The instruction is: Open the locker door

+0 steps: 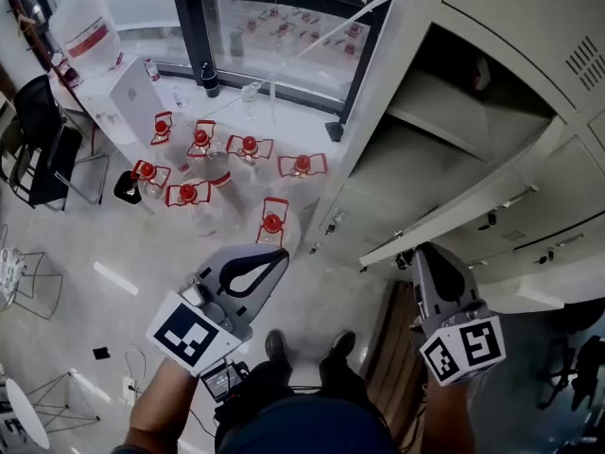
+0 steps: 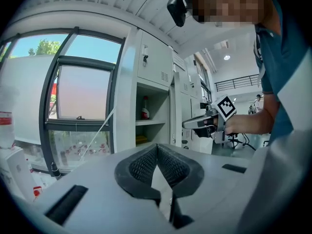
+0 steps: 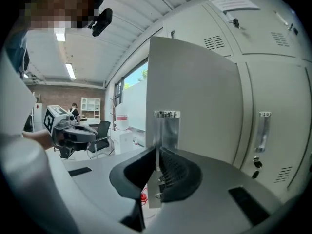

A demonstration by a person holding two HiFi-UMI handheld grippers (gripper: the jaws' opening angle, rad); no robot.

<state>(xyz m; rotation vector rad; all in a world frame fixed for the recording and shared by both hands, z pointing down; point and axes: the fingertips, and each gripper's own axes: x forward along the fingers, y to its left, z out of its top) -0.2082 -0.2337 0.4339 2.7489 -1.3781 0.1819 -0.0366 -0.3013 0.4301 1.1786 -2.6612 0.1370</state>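
Note:
The grey locker door (image 1: 473, 206) stands swung out from its open compartment (image 1: 444, 140); in the right gripper view its flat face (image 3: 195, 96) fills the middle. My right gripper (image 1: 416, 255) is at the door's free edge, shut on the metal door handle (image 3: 166, 130), which runs up between the pads (image 3: 157, 167). My left gripper (image 1: 274, 256) hangs away from the locker over the floor, shut with nothing in it (image 2: 157, 147). From the left gripper view the right gripper (image 2: 192, 124) shows at the door, held by a hand.
Several water jugs with red caps (image 1: 249, 146) stand on the floor by the window. A black chair (image 1: 43, 140) is at the far left. Closed lockers (image 3: 273, 106) flank the open one. A bottle (image 2: 145, 108) stands on the inner shelf. The person's feet (image 1: 307, 348) are below.

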